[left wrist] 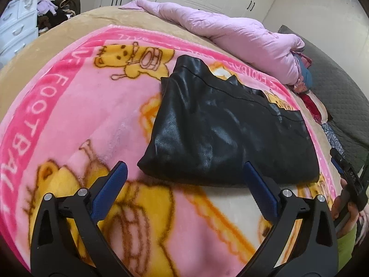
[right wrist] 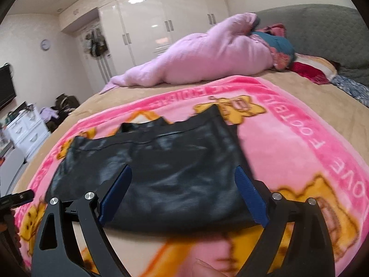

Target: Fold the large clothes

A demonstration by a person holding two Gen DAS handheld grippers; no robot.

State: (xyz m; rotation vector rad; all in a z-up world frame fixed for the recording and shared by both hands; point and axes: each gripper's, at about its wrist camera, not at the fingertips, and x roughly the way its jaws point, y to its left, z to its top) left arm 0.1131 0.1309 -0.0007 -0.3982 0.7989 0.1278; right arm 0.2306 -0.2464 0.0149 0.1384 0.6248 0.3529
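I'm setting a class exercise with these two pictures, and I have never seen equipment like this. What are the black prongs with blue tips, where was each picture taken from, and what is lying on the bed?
The prongs are hand-held two-finger grippers: a person carries one in each hand, and a small wide-angle camera on each looks forward along its fingers. One picture comes from the left gripper, the other from the right gripper. Both stand open and hold nothing. A folded black leather-like garment lies on a pink cartoon-bear blanket spread over the bed. At the far side lies a bunched lilac quilt, with white wardrobes behind. In the right view the picture is slightly blurred.
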